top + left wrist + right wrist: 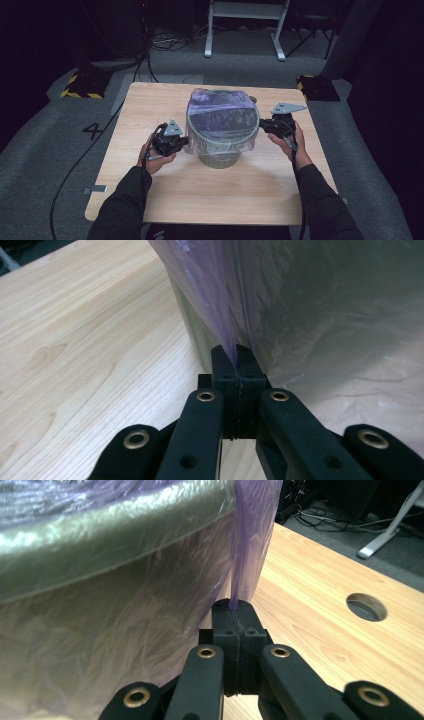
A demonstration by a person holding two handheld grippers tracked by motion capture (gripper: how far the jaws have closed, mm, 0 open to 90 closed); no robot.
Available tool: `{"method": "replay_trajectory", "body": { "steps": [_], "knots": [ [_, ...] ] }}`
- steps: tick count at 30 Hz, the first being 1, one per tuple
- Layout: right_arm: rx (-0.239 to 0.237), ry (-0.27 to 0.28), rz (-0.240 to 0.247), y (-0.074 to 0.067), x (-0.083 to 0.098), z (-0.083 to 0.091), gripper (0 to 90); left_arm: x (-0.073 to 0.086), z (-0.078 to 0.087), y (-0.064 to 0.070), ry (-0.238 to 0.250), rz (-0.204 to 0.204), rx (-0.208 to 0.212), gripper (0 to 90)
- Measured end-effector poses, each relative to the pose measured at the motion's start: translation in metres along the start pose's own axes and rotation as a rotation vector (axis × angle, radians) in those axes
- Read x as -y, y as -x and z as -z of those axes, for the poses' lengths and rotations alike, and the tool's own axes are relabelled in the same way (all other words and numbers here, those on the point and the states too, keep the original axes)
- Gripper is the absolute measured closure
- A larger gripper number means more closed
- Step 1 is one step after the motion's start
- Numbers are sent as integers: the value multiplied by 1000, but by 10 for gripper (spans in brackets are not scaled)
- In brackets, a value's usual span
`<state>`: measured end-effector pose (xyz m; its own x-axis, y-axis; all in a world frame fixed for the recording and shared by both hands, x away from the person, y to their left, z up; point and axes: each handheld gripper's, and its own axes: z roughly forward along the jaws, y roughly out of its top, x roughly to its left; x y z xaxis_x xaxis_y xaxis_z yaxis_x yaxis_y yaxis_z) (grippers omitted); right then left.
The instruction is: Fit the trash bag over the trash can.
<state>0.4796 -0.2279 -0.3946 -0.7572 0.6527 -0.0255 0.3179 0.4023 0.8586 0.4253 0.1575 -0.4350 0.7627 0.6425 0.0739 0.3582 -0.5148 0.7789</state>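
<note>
A grey-green bin (219, 159) stands in the middle of the wooden table (150, 102), lined with a thin purple plastic bag (220, 107) folded over its rim. My left gripper (186, 142) is at the bin's left side, shut on a fold of the bag (235, 335). At the bin's right side my right gripper (261, 126) is likewise shut, pinching a strip of the bag (245, 555) that runs up over the rim (115, 545). Both jaws pairs stand pressed together with film between their tips.
A round cable hole (366, 606) is cut in the table behind the bin on the right. Grey carpet with cables (75, 165) surrounds the table. A white frame (245, 25) and yellow-black striped blocks (82, 85) stand beyond it.
</note>
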Motion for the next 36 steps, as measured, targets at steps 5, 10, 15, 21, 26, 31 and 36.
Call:
{"method": "replay_trajectory", "body": {
  "steps": [5, 10, 15, 21, 26, 31, 36],
  "knots": [
    [32, 3, 48, -2, 2, 15, 899, 0, 18, 0, 20, -12, -40, 744],
    [63, 28, 59, -2, -3, 26, 899, -7, 47, -5, 107, 26, -64, 522],
    [83, 50, 68, -2, -9, 33, 898, -14, 69, -9, 186, 62, -45, 322],
    [94, 64, 79, -4, -16, 37, 895, -28, 81, -10, 247, 61, -28, 268],
    [108, 54, 90, -4, -22, 36, 869, -50, 73, -14, 255, 35, -48, 281],
    [126, 42, 96, -2, -27, 32, 859, -64, 68, -21, 264, 28, -20, 427],
    [124, 43, 83, 3, -31, 29, 860, -72, 64, -26, 265, -1, 19, 555]
  ]
}}
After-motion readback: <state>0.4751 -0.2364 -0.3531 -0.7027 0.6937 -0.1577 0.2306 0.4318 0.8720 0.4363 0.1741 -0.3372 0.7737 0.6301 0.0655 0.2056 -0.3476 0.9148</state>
